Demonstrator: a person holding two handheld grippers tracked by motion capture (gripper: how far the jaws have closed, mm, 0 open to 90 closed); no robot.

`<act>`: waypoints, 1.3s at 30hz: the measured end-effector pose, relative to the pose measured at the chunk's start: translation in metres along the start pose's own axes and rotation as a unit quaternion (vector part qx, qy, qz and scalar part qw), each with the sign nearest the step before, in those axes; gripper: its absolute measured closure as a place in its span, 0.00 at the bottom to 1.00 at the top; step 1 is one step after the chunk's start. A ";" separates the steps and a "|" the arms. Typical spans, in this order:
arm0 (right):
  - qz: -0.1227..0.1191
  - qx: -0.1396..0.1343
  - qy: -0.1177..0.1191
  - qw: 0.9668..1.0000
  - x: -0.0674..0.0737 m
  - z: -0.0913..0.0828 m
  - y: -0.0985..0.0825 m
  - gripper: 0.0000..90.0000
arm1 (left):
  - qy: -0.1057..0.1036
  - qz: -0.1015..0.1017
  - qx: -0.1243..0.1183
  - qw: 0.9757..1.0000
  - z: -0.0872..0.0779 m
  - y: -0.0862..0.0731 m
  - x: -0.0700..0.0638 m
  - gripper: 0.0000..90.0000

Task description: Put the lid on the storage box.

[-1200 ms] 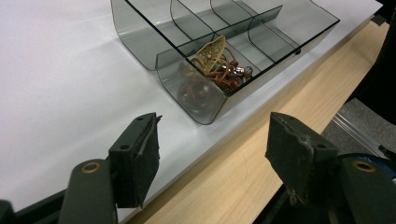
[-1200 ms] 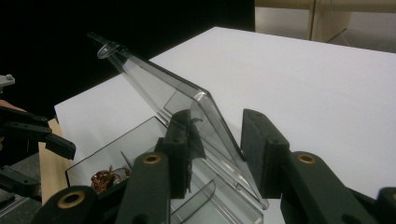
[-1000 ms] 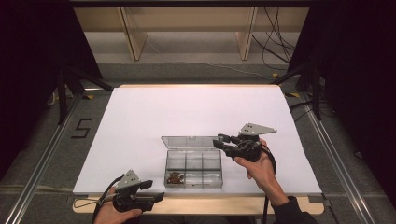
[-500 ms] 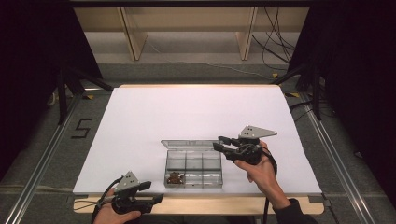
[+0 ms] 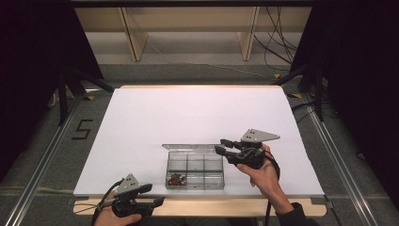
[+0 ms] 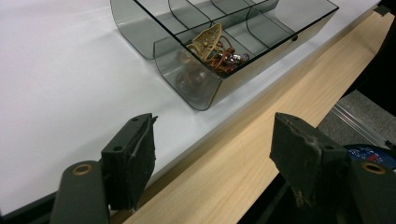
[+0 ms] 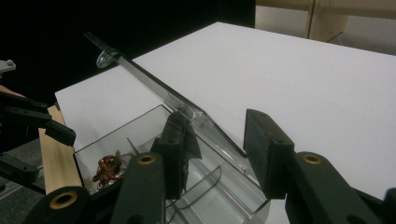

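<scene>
A clear plastic compartment box (image 5: 194,187) sits near the table's front edge, and brown jewelry (image 5: 176,179) lies in its front left cell. Its clear lid (image 5: 190,147) stands tilted up along the far side. My right gripper (image 5: 222,145) is at the lid's right end, open. In the right gripper view the lid (image 7: 140,74) runs up between the jaws of this gripper (image 7: 217,135), close to the left-hand one, and the pads do not clamp it. My left gripper (image 5: 156,194) hovers over the wooden front edge, open and empty (image 6: 212,140), pointing at the box (image 6: 205,88).
The white table sheet (image 5: 197,113) stretches wide behind the box. A wooden strip (image 5: 226,207) runs along the front edge. Metal rails and dark floor flank the table, and wooden shelf legs (image 5: 134,37) stand beyond its far edge.
The lid looks narrower from above, so it stands steeper than a second ago. The right gripper has shifted slightly toward the front. The left gripper has stayed put.
</scene>
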State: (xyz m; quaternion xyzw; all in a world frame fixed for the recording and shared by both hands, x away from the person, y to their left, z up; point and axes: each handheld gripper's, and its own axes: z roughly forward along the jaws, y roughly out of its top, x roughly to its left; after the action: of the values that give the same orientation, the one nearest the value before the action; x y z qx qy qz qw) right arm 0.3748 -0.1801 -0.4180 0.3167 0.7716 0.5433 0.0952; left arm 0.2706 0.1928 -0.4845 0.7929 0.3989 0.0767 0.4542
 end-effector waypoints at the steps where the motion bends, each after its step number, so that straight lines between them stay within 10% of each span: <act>1: -0.007 -0.004 0.001 1.000 -0.001 0.000 0.000 0.68 | 0.001 0.001 0.000 1.000 0.000 0.000 0.000 0.33; 39: -0.019 0.004 -0.017 1.000 0.016 -0.011 -0.012 0.64 | 0.001 0.001 -0.003 1.000 -0.004 -0.003 -0.002 0.33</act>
State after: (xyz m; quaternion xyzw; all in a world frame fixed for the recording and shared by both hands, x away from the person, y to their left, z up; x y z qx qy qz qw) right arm 0.3525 -0.1815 -0.4214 0.3116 0.7778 0.5332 0.1169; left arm 0.2660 0.1950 -0.4840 0.7915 0.3989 0.0793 0.4562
